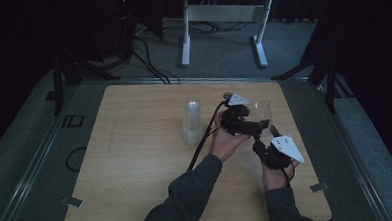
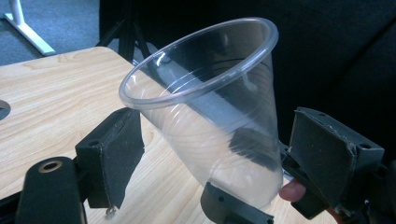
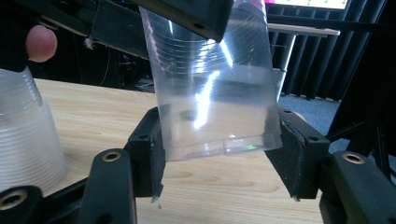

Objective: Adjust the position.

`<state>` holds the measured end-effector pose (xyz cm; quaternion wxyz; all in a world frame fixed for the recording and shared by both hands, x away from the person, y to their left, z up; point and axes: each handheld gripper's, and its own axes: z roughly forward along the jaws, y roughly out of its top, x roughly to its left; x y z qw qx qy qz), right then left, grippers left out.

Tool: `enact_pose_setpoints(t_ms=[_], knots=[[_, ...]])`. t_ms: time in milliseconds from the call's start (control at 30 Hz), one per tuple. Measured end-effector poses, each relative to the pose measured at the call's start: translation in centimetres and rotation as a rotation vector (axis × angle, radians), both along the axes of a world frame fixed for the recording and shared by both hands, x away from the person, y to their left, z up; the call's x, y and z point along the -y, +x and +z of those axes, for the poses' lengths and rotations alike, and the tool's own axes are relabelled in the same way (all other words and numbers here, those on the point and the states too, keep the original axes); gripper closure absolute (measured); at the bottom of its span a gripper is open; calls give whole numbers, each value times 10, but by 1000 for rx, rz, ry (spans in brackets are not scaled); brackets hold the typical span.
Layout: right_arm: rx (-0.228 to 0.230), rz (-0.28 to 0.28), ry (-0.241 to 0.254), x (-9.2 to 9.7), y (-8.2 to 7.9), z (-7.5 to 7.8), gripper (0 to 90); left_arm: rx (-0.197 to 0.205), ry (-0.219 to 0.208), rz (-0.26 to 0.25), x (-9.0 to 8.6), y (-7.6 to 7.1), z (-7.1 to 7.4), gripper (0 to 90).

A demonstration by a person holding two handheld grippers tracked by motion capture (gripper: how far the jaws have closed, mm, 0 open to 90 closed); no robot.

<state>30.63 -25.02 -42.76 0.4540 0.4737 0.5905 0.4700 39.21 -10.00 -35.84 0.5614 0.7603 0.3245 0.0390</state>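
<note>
A clear plastic cup (image 2: pixel 219 121) sits in the middle of the left gripper view. It is see-through, with thin rings around its sides and a thick round rim. It tilts, its open mouth toward the upper left of the frame. In the right gripper view, the cup's flat bottom (image 3: pixel 219 142) is near the middle, above the wood.

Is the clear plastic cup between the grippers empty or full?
Empty: the clear plastic cup shows only table wood through its walls and bottom.
</note>
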Motion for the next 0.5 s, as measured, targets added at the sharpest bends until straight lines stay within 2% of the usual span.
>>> enact_pose_setpoints(t_ms=[500], knots=[[5, 1, 5, -1, 0, 0, 418, -52, -65, 11, 6, 5, -3, 174]])
